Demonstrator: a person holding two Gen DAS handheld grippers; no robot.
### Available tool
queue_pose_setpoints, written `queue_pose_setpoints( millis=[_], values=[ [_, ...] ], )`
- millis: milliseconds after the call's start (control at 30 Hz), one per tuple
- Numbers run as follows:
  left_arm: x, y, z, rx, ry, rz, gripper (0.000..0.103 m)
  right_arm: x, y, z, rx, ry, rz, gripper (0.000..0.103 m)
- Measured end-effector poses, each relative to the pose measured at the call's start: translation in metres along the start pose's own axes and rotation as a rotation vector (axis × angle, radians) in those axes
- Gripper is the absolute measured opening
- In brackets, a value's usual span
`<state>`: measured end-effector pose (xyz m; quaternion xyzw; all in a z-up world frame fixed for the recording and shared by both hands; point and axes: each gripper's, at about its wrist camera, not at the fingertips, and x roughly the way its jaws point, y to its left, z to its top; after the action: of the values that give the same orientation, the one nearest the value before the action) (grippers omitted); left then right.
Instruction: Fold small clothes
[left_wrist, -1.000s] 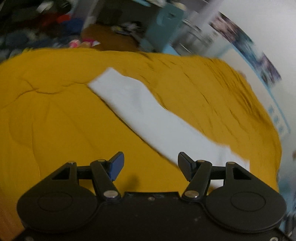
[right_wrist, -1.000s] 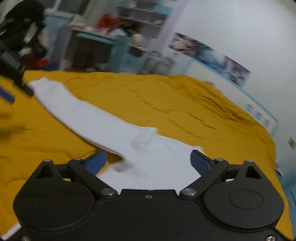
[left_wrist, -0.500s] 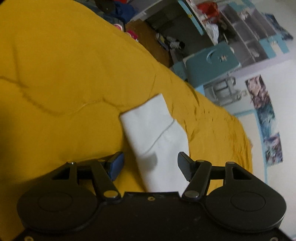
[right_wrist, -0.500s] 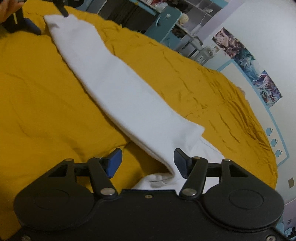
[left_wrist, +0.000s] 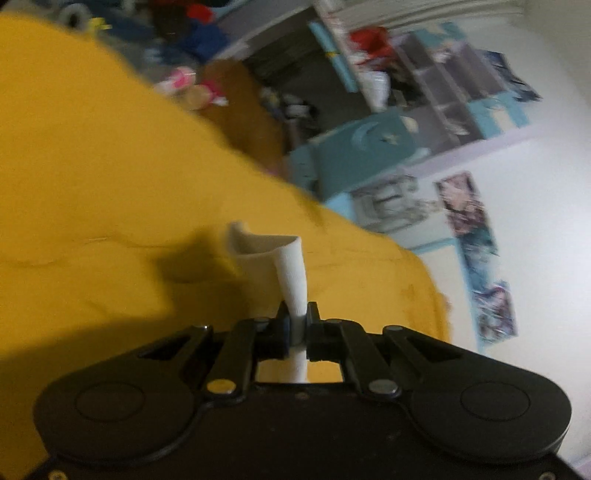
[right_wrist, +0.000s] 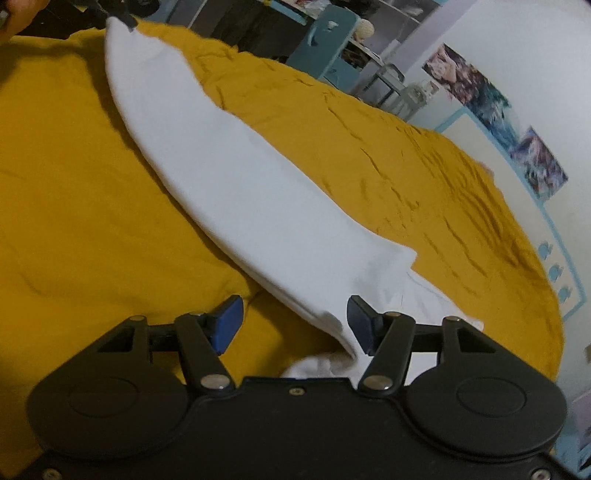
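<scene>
The left tool (left_wrist: 297, 325) has just been clamped onto the white garment's (right_wrist: 236, 177) end; the right tool (right_wrist: 293, 319), half open, should be closed on the near edge before lifting.

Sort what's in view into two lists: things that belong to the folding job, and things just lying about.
Part of the job:
- white garment, stretched across the yellow bedspread
- left claw, shut on the garment's far end
- right claw, open at its near end

Lying about:
- teal cabinet
- wall posters
- shelf clutter
</scene>
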<state>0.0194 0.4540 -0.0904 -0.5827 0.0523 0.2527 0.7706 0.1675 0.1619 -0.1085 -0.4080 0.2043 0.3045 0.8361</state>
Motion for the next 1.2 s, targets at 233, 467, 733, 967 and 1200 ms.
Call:
queue_pose_setpoints(
  millis=[233, 467, 733, 967, 1200],
  values=[
    [-0.006, -0.168, -0.047, 0.257, 0.099, -0.313, 0.004, -0.069, -0.072, -0.040, 0.274, -0.044, -0.004, 0.064],
    [0.000, -0.308, -0.208, 0.400, 0.395, -0.606, 0.004, -0.119, -0.146, -0.124, 0.446, 0.011, -0.148, 0.066],
    [0.026, -0.323, -0.458, 0.500, 0.836, -0.626, 0.004, -0.151, -0.200, -0.234, 0.593, 0.153, -0.295, 0.067],
    [0.026, -0.308, -0.540, 0.628, 1.019, -0.546, 0.034, -0.157, -0.240, -0.307, 0.783, 0.240, -0.281, 0.068],
    [0.008, -0.249, -0.434, 0.775, 0.755, -0.311, 0.043, -0.112, -0.293, -0.353, 1.207, 0.139, -0.142, 0.068]
  ],
)
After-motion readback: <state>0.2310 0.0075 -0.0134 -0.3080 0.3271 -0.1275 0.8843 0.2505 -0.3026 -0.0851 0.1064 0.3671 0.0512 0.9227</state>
